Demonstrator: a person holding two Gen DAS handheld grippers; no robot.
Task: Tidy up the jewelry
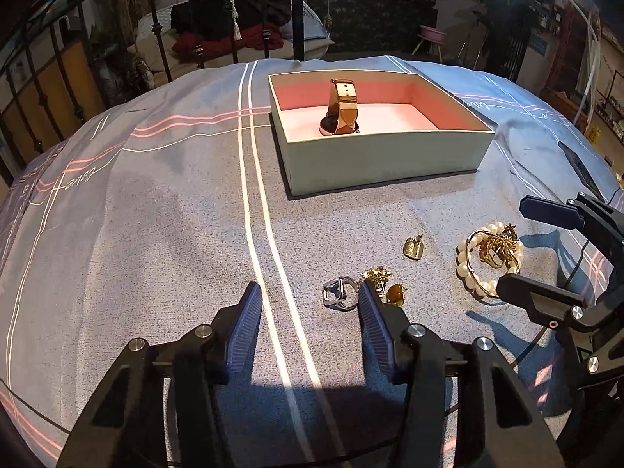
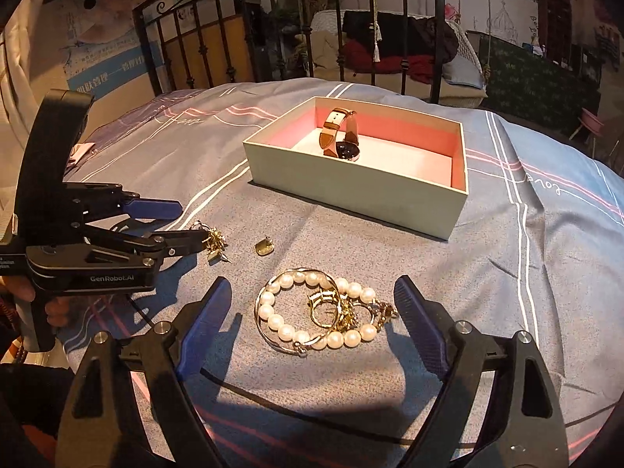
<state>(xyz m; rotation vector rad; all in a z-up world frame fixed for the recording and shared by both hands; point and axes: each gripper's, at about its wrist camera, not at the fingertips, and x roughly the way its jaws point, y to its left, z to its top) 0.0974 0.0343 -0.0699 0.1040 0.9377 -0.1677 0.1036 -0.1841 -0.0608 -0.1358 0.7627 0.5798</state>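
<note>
The left gripper (image 2: 191, 222) reads "GenRobot.AI" on its side, jaws apart by the silver ring (image 1: 340, 293). The right gripper (image 2: 312, 312) is spread wide around the pearl bracelet (image 2: 312, 316), which lies flat. The watch (image 2: 341, 132) stands on edge inside the box (image 2: 351, 191).

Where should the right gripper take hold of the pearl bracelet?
Probably the near-left arc of the pearl bracelet, from above. It lies flat on the bedspread between the open right gripper fingers, and that arc is clear of the gold rings tangled inside it.
</note>
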